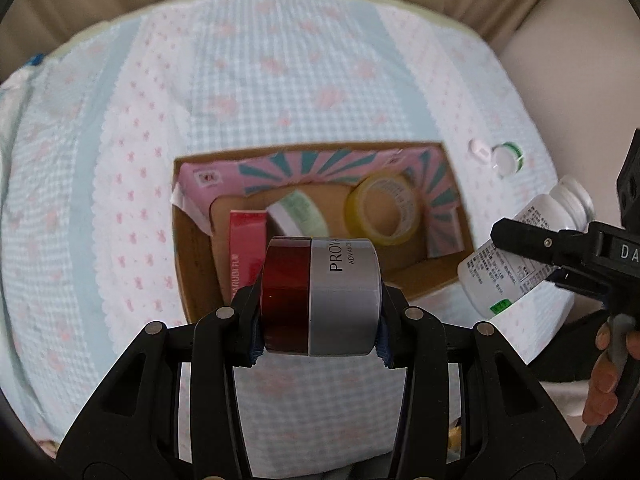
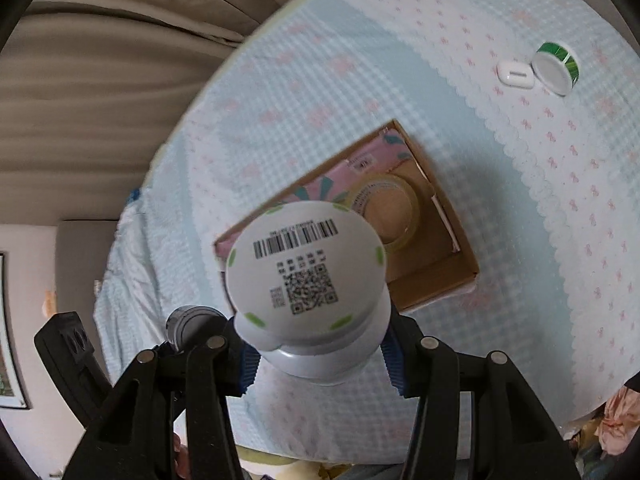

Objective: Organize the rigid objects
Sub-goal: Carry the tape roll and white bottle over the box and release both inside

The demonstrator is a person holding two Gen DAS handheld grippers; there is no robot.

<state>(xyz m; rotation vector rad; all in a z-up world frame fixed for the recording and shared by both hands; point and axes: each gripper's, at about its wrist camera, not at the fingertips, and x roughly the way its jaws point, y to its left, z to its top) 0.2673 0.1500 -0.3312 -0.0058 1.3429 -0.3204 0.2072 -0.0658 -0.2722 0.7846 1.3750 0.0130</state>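
A: Cardboard box (image 1: 424, 276) sits open on the checked cloth (image 1: 280, 92), two tape rolls (image 1: 382, 210) and a red carton (image 1: 247, 248) inside

B: Left gripper (image 1: 320, 304) clamps a red-and-silver cream jar (image 1: 320, 296) just above the box's near edge

A: Right gripper (image 2: 316, 344) is closed on a white bottle (image 2: 306, 276), barcoded base facing the camera, beside the box

We see a bed (image 1: 280, 80) under a quilted cover in pale blue gingham with pink bows and scalloped white bands. An open cardboard box (image 1: 436, 276) sits directly on it, near the middle. Well apart from the box, a small white case (image 2: 515, 75) and a green-and-white roll of tape (image 2: 556, 67) lie just beside each other on a white band.
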